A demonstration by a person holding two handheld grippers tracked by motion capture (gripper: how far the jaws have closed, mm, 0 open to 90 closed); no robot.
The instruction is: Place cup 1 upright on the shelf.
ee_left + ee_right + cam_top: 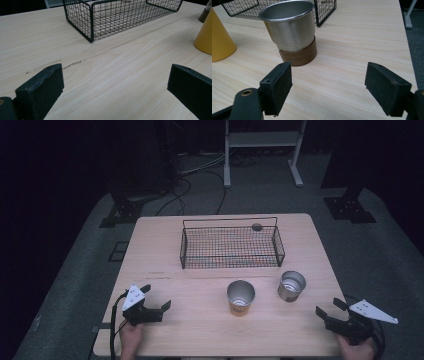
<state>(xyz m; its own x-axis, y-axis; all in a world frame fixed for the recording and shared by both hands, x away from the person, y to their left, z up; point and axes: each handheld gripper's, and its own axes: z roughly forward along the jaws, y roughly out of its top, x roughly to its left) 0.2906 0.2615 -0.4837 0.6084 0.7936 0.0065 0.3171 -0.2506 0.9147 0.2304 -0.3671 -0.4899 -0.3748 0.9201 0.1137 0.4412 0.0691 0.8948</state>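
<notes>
A black wire basket stands on the far half of the wooden table, also seen as the basket in the left gripper view. In front of it stand a yellow cup with a steel rim and a steel cup with a brown wooden base. The steel cup is close ahead in the right gripper view, the yellow cup at its left. My left gripper is open near the front left. My right gripper is open at the front right, nothing between its jaws.
A small dark round object lies by the basket's far rim. A white metal frame and cables are on the grey floor beyond the table. Black stand bases sit at the far left and right.
</notes>
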